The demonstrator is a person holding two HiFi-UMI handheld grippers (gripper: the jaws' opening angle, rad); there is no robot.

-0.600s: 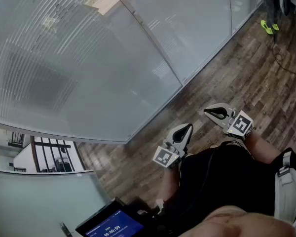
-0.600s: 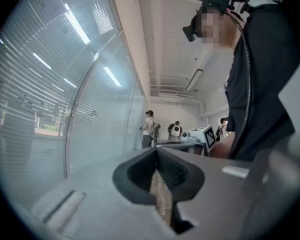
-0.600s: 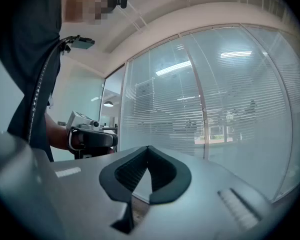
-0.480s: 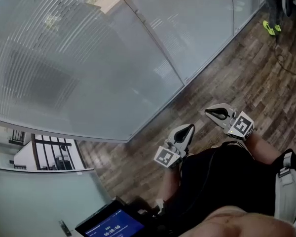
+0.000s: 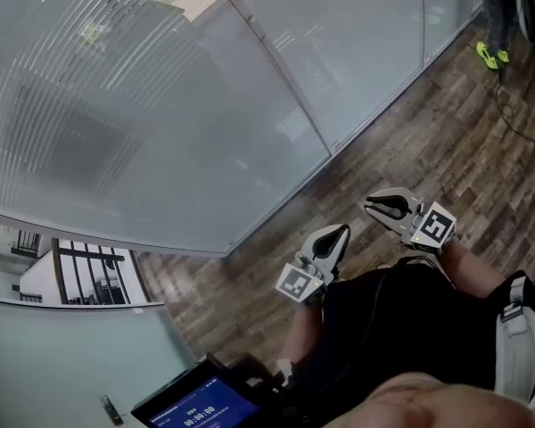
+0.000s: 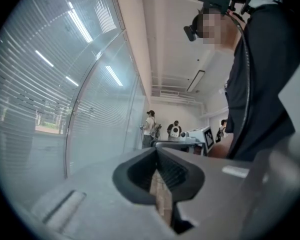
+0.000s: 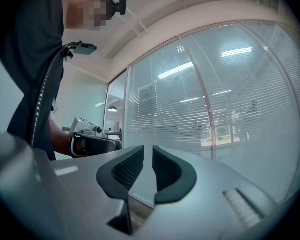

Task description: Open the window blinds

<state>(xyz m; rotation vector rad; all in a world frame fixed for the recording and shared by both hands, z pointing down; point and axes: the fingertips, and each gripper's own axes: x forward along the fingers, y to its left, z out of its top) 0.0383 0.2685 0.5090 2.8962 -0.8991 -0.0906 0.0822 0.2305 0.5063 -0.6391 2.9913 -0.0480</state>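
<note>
wood-plank floor (image 5: 446, 141) meets glass wall (image 5: 357, 52) with shut blinds (image 5: 98, 87).

Wood floor (image 5: 428, 141), tablet (image 5: 201, 410) — screen lit, yellow shoes (image 5: 487, 54)

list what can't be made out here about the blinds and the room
- Blinds: no cord or wand shows in any view; the head view cuts them at its top and left edges.
- Screen, head view: digits too small, cut by the bottom edge.
- Bystander, head view: cut off by the top edge above the legs.
- People, left gripper view: too small to tell what they do.
</note>
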